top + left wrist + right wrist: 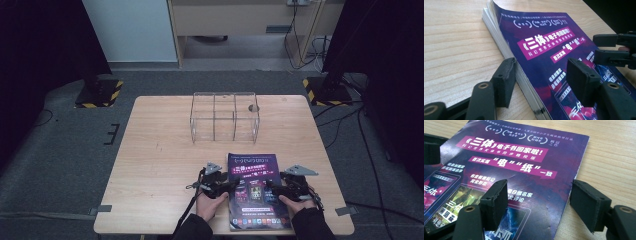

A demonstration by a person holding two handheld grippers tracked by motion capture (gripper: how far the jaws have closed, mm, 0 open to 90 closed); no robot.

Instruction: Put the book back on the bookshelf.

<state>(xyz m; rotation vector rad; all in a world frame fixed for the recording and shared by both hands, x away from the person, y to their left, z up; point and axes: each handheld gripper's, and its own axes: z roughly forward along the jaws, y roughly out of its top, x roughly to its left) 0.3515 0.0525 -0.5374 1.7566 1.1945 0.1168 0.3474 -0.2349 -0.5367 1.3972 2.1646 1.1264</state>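
Observation:
A thick magazine with a purple cover (254, 172) lies flat near the table's front edge. My left gripper (234, 186) is at its left side, open. In the left gripper view (541, 75), one jaw rests on the wood against the stacked page edges and the other hovers over the cover (544, 50). My right gripper (268, 190) is at the magazine's right side, also open. In the right gripper view (540, 195), one jaw is above the cover (519, 162) and the other is over bare wood past the magazine's edge. Farther off, the left gripper view also shows the right gripper (599, 48).
A clear acrylic rack with several compartments (224, 117) stands at the back middle of the wooden table (160, 150), with a small round hole (253, 107) beside it. Stand feet marked with yellow-black tape (100, 92) (327, 90) sit on the grey floor behind.

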